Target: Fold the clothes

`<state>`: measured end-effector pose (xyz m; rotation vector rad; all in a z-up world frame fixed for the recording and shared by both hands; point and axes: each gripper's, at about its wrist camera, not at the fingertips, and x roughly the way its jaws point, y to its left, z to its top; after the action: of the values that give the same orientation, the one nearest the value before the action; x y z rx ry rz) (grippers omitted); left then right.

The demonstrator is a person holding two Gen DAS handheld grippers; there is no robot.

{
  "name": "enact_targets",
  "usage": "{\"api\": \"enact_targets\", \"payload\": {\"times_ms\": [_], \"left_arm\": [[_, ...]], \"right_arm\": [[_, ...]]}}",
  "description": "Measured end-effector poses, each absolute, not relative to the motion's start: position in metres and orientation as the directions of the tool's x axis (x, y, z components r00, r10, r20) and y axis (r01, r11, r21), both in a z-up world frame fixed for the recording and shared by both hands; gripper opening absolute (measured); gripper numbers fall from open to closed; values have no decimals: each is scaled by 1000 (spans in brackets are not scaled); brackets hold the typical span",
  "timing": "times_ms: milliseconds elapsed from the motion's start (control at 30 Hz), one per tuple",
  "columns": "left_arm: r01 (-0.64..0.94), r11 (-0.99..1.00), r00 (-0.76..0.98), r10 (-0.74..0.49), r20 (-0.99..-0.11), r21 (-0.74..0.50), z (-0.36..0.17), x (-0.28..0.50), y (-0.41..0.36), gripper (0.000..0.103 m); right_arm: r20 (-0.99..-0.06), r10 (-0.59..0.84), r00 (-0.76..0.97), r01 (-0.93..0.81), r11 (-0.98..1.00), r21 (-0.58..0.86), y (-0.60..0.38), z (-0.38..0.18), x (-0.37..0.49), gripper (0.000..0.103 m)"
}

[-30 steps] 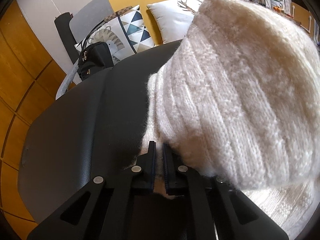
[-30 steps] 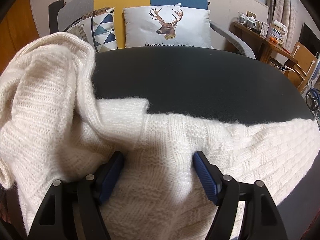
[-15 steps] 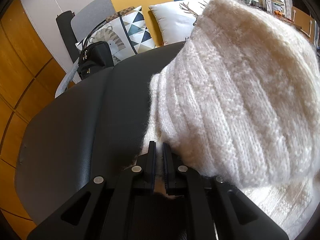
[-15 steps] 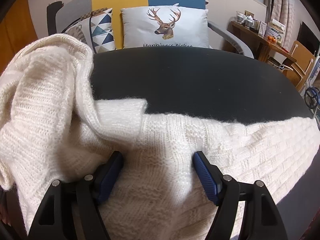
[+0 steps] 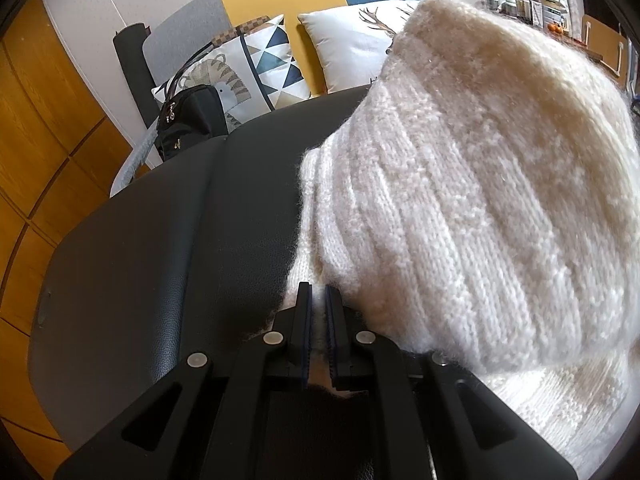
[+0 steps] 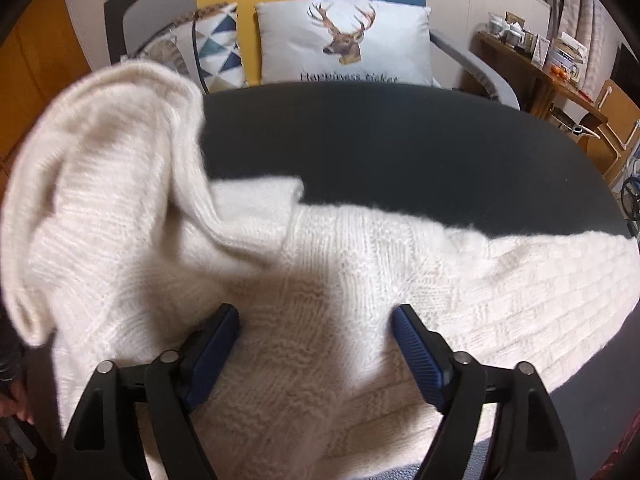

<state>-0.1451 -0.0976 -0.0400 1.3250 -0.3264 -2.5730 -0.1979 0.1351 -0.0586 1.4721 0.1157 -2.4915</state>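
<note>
A cream-white, chunky-knit woollen sweater (image 6: 360, 280) lies on a dark, matte, leather-like table top (image 6: 400, 140), with most of its body spread flat toward the right and a ribbed part of it lifted into a tall fold on the left. The left gripper (image 5: 318, 300) has its two black fingers drawn almost together, with a thin strip of the cream knit clamped between them. The raised, ribbed bulk of the garment rises just to the right of those fingers and fills most of the left wrist view. The right gripper (image 6: 316, 320) stands wide open, its blue ribbed pads (image 6: 416, 352) well apart, with flat knit lying between and beneath them; whether the pads touch the fabric is hard to tell.

In the right wrist view the lifted fold is blurred, so its edge is not sharp. The sweater's lower edge is hidden behind the gripper frames in both views, and its right end is cut off by the frame. Beyond the table stand a white cushion printed with a stag's head (image 6: 344, 44) and a cushion with blue and grey triangles (image 5: 256, 64), with a small black handbag (image 5: 188, 120) beside the latter.
</note>
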Motion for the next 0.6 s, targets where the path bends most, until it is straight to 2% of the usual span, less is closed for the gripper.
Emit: {"api": "enact_targets", "payload": {"times_ms": [167,600], "left_arm": [[99,-949,-566,-300,-768,298,-40,-145,-98,6],[98,-946,-567,-308,-764,309,-41,-142,-97,6]], "right_arm": [[-869,-172,-465,200,-976,86,142,-66,-199,100],[-860,-161,-484,198,-978,71,140,-70,-195,103]]}}
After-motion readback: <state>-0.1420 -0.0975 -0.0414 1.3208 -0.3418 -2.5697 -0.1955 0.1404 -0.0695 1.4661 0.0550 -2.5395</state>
